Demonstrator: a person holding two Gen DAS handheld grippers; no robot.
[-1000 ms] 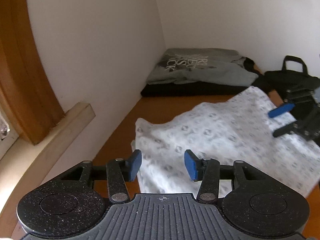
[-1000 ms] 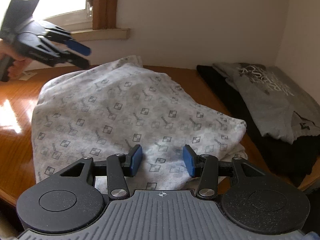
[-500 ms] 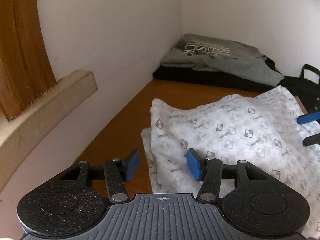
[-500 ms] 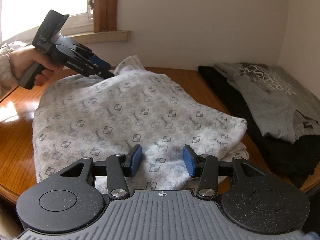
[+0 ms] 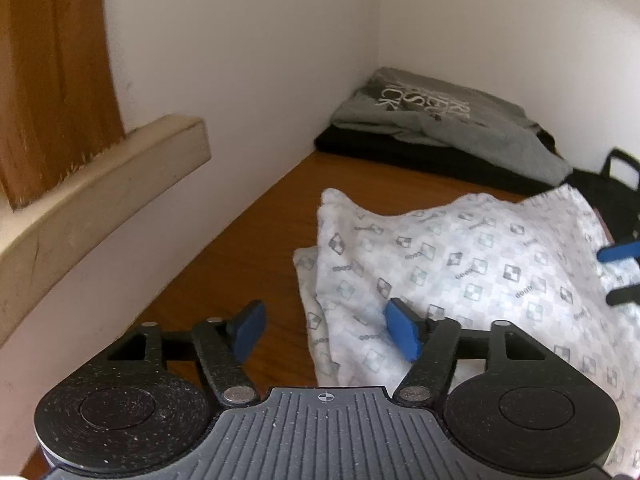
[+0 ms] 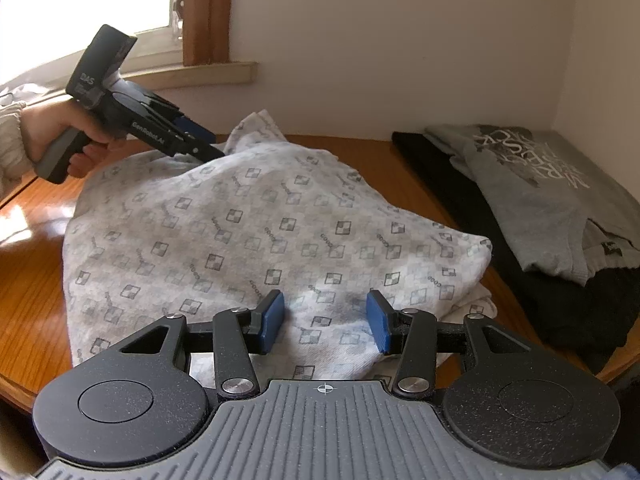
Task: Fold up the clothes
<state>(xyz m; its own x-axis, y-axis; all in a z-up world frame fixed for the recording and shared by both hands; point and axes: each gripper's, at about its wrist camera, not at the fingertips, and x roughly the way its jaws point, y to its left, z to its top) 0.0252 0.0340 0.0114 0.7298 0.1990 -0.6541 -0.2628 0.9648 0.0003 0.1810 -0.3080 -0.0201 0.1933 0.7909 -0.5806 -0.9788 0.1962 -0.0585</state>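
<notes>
- Wooden table (image 6: 36,280) carries our patterned white garment (image 6: 248,236); grey shirt (image 6: 552,192) lies folded far right.
- Our left gripper (image 5: 326,332) gapes at its far edge.
- Our right gripper (image 6: 325,320) gapes over its near edge.

"DAS" and "GenRobot.AI" were read on the left gripper (image 6: 206,148); white lettering on the grey T-shirt (image 6: 532,176) was seen upside down, not legible.

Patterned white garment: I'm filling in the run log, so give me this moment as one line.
phase: pre-grasp | left gripper: open, at far corner | right gripper: open, above near edge | patterned white garment: rumpled on wooden table
</notes>
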